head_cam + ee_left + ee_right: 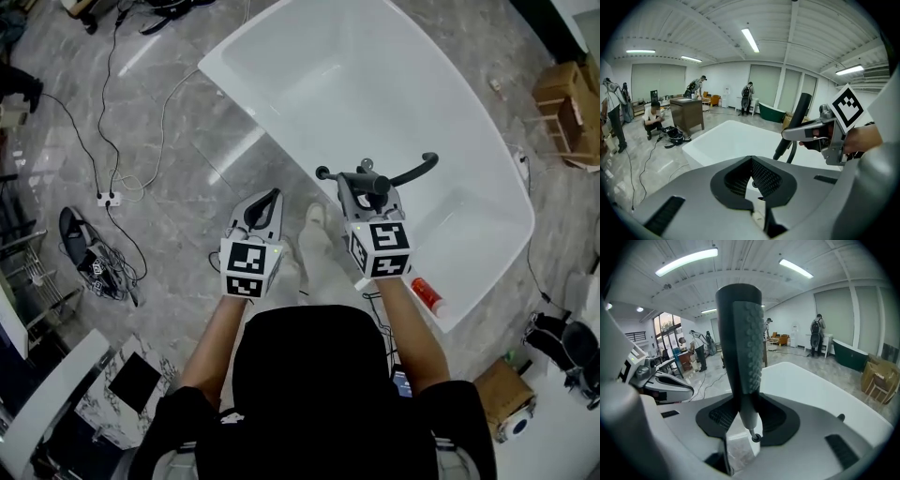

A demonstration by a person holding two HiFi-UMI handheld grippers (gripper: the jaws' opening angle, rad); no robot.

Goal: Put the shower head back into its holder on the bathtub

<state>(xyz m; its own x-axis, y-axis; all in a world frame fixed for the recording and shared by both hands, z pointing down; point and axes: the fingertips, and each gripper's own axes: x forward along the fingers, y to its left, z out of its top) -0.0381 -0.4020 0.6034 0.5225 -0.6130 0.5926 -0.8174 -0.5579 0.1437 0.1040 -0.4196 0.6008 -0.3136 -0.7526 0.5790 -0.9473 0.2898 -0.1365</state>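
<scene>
Head view: I am looking down on a white bathtub (309, 66) standing on a grey marbled floor (187, 150). The right gripper (367, 178) is hanging over the tub's near side and gripping the dark shower head (417, 172) crosswise. The long curved end is sticking out to the right above the basin, and a short end is poking out to the left. The left gripper (267, 197) is hovering just beside it, over the floor outside the tub. Only this view is showing the red container (427, 293) at the tub's near rim, and the cables (112, 84) running to a power strip (108, 198).

Right gripper view: the shower head (743, 333) is standing upright between the pads of the right gripper (743, 401), clamped low on its body. A strip of grey nubs is facing the camera, a detail the head view is not giving me. The tub (811, 380) is lying behind.

Left gripper view: the left gripper (751, 161) is clenched, tips meeting, with nothing between them. It is looking across the tub (736, 136) at the shower head (799, 115). People are standing in the background near a wooden cabinet (686, 115).
</scene>
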